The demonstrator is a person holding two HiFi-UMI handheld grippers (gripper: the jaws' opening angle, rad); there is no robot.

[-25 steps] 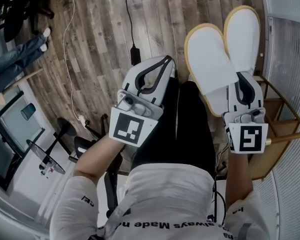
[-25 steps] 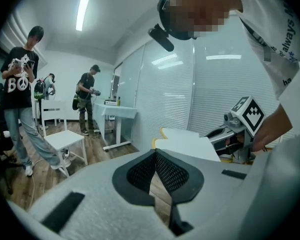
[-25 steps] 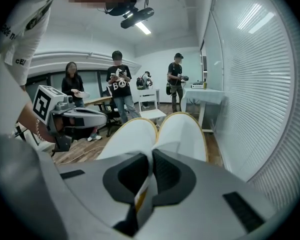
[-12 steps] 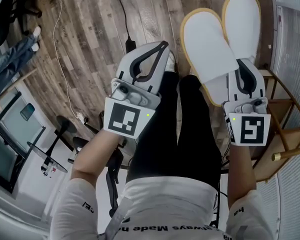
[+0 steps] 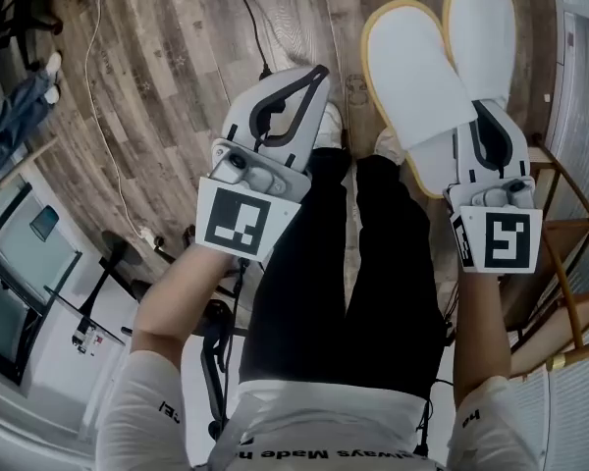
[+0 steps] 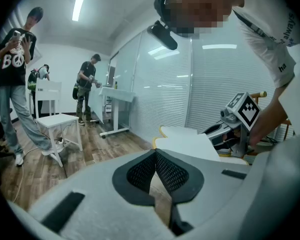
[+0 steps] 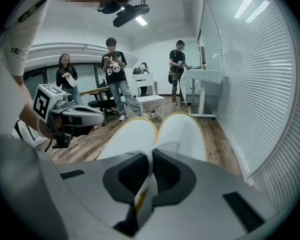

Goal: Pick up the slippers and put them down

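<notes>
The left gripper point(image 5: 317, 75) is hanging over the wooden floor point(image 5: 157, 86) with its jaws pressing together and nothing between them. It is taking no part in the carrying, I think because one grip is enough for such light things. At the right, the right gripper point(image 5: 478, 118) is pinching the heel edges of both slippers point(image 5: 422, 67) between its closed jaws, so the pair is holding together as one thing. The slippers are lying side by side and touching, with toes pointing away from the person. They seem to be hanging above the floor, so I judge the putting down is not yet done.
</notes>
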